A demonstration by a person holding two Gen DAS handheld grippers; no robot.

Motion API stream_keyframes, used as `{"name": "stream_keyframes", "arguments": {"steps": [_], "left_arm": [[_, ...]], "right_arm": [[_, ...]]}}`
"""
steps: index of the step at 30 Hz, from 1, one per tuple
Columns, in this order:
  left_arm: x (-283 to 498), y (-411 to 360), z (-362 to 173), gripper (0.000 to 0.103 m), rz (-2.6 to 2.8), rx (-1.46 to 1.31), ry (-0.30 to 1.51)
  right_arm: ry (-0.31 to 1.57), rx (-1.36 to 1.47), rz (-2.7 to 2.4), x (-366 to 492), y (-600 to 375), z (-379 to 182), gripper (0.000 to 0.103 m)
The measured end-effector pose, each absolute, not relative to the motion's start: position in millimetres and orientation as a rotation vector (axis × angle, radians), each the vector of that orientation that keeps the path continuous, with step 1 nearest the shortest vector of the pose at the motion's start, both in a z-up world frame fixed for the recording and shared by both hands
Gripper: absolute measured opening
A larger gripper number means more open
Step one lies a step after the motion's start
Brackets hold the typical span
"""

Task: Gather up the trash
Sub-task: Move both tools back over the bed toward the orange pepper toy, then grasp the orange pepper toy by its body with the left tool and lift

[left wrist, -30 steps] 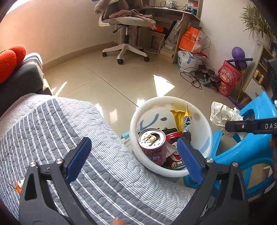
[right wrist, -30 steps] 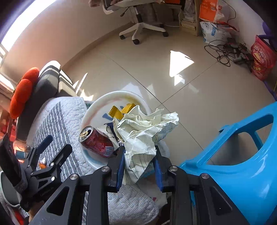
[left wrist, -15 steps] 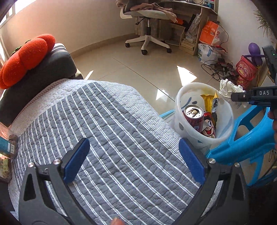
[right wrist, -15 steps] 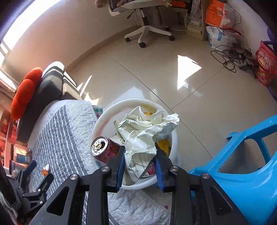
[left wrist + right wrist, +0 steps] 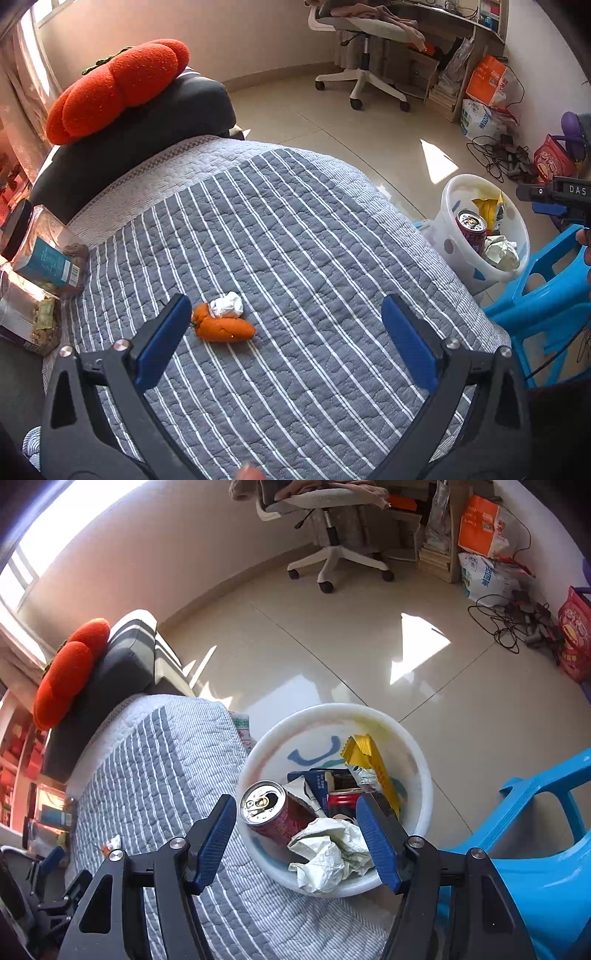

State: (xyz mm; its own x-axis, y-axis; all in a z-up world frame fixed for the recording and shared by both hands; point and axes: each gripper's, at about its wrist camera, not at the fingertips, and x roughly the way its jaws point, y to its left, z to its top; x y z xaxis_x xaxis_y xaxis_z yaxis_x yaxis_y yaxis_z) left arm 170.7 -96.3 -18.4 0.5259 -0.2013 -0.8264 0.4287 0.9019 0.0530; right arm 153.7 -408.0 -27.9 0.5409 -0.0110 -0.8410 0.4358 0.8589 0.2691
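Crumpled paper [image 5: 328, 853] lies in the white bin [image 5: 424, 786] at lower centre, beside a red can [image 5: 273, 812]; the right tool [image 5: 295, 842], jaws just opened, hangs released above it. At lower centre, the left tool [image 5: 284, 343] gapes empty over the striped quilt [image 5: 314, 229], near orange peel [image 5: 221, 326] and a foil wad [image 5: 227, 304].

crumpled pale paper [image 5: 330, 853] lying loose in the white bin [image 5: 421, 760], against a tilted red can [image 5: 275, 814]. on the striped bed: orange peel [image 5: 223, 326] touching a foil wad [image 5: 226, 305].

The bin [image 5: 421, 775] stands on the floor between bed [image 5: 155, 775] and stool [image 5: 546, 849]; paper wad [image 5: 328, 853] lies in it beside the can [image 5: 273, 812].
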Motion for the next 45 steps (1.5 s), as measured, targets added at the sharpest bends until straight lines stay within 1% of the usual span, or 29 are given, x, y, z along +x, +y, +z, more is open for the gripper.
{"name": "stream_keyframes", "arguments": {"steps": [6,12,19,20,21,25,26,29,31,33,34,35,36,37,38,39,40,43,44,45], "left_arm": [[179.3,-53.1,-22.2,0.102,-0.311,0.190,1.020],[190.0,-18.5,-41.6,0.102,-0.255,0.127,1.129],[208.2,-6.2,-73.1,0.102,-0.251,0.047,1.224],[210.6,-8.2,-76.6,0.101,-0.275,0.033,1.226],[213.0,-10.8,-80.1,0.096,-0.298,0.024,1.227],[222.1,-25.1,-95.6,0.085,-0.331,0.055,1.226],[223.9,-28.4,-98.5,0.081,-0.332,0.068,1.224],[229.5,-33.9,-105.8,0.075,-0.333,0.069,1.230],[232.7,-37.1,-109.8,0.069,-0.334,0.065,1.237],[235.7,-37.3,-112.6,0.058,-0.335,0.056,1.244],[236.6,-36.9,-113.5,0.057,-0.330,0.051,1.245],[237.2,-37.2,-113.2,0.054,-0.330,0.045,1.243],[237.8,-36.8,-112.6,0.048,-0.336,0.038,1.244],[238.1,-35.9,-111.9,0.046,-0.340,0.037,1.246],[238.3,-33.9,-111.0,0.040,-0.344,0.040,1.248],[237.5,-32.8,-110.1,0.033,-0.359,0.036,1.253],[236.3,-31.3,-109.0,0.032,-0.368,0.036,1.255],[230.1,-22.4,-102.9,0.027,-0.375,0.058,1.248],[228.2,-18.3,-100.3,0.022,-0.379,0.059,1.245],[227.1,-14.3,-97.8,0.000,-0.386,0.054,1.244]], "right_arm": [[0.990,0.462,-0.255,162.8,-383.7,-28.2,0.072],[1.018,0.434,-0.217,175.3,-354.2,-32.0,0.072],[1.058,0.372,-0.178,185.1,-323.0,-39.9,0.073],[1.066,0.361,-0.174,186.1,-318.7,-42.2,0.073],[1.073,0.353,-0.170,186.4,-316.0,-43.8,0.073],[1.090,0.326,-0.159,187.5,-309.2,-48.1,0.073],[1.094,0.319,-0.159,187.8,-308.5,-49.1,0.073],[1.108,0.306,-0.157,188.9,-306.9,-53.2,0.073],[1.117,0.297,-0.157,189.8,-305.9,-55.4,0.073],[1.122,0.290,-0.157,191.2,-304.7,-56.8,0.073],[1.124,0.290,-0.156,192.0,-303.9,-57.5,0.073],[1.126,0.289,-0.155,192.7,-303.0,-57.9,0.073],[1.127,0.289,-0.154,193.3,-302.0,-58.1,0.073],[1.127,0.287,-0.152,194.3,-300.4,-58.2,0.073],[1.128,0.285,-0.151,195.1,-299.1,-58.4,0.073],[1.130,0.283,-0.149,196.3,-297.1,-58.6,0.073],[1.132,0.281,-0.147,197.6,-295.3,-59.1,0.073],[1.137,0.276,-0.140,202.4,-287.6,-60.8,0.073],[1.139,0.274,-0.136,204.3,-283.7,-61.6,0.073],[1.140,0.273,-0.132,206.2,-280.1,-62.2,0.073]]}}
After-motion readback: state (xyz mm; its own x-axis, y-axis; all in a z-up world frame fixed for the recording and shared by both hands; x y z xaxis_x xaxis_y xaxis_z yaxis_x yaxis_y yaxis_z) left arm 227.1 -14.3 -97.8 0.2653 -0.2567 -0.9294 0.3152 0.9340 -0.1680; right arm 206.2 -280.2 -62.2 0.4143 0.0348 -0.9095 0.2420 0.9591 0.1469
